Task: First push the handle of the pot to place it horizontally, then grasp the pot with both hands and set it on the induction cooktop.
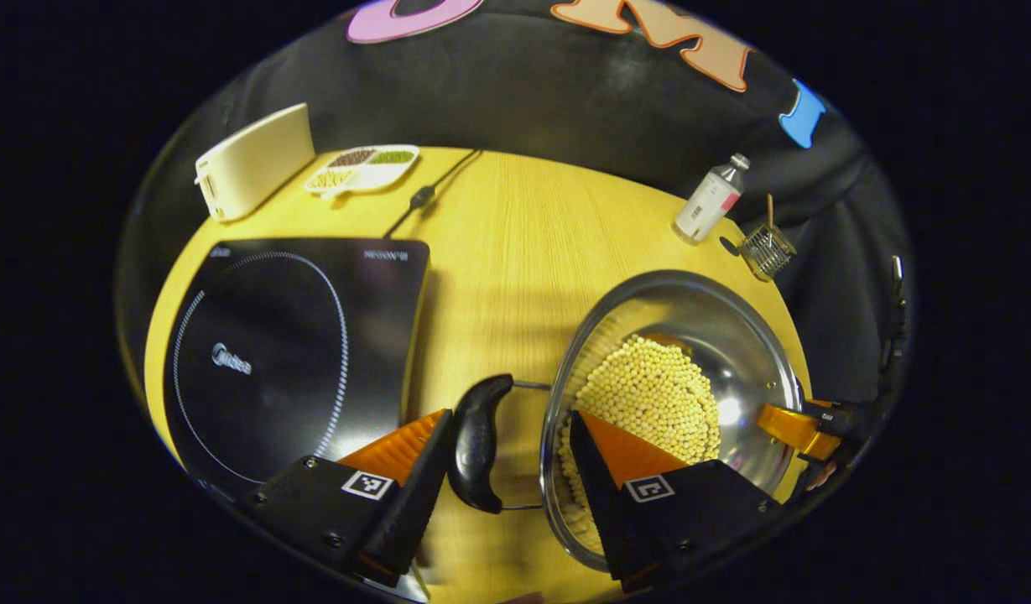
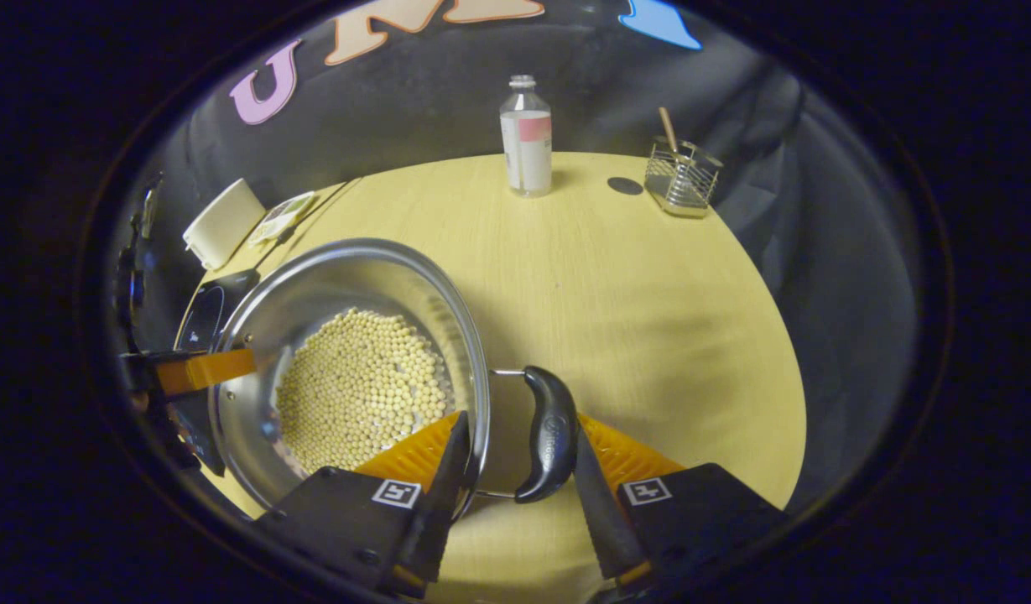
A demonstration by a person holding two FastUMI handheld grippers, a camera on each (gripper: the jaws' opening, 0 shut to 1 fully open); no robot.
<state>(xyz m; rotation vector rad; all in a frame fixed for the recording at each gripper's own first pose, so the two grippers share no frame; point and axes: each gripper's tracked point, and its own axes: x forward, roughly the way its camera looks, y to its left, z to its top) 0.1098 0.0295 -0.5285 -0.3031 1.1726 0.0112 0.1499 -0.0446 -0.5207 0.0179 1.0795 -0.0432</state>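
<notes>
A steel pot (image 1: 691, 281) holding pale beans (image 1: 649, 386) stands on the wooden table, right of the black induction cooktop (image 1: 288, 352). Its black left handle (image 1: 479, 440) lies flat. My left gripper (image 1: 511, 415) is shut across it, one finger against the handle's outer side and the other inside the pot wall. On the far rim I see my right gripper (image 1: 804, 428). In the right gripper view the pot (image 2: 339, 247) is on the left, and my right gripper (image 2: 519, 432) clamps the other handle (image 2: 549, 432) and the rim the same way. My left gripper (image 2: 205, 371) shows across the pot.
A white box (image 1: 255, 159), a divided dish of grains (image 1: 364, 166) and the cooktop's cable (image 1: 423, 197) lie behind the cooktop. A bottle (image 2: 525, 138) and a wire basket (image 2: 681, 180) stand at the table's far right. Bare tabletop (image 2: 649, 319) lies to the right of the pot.
</notes>
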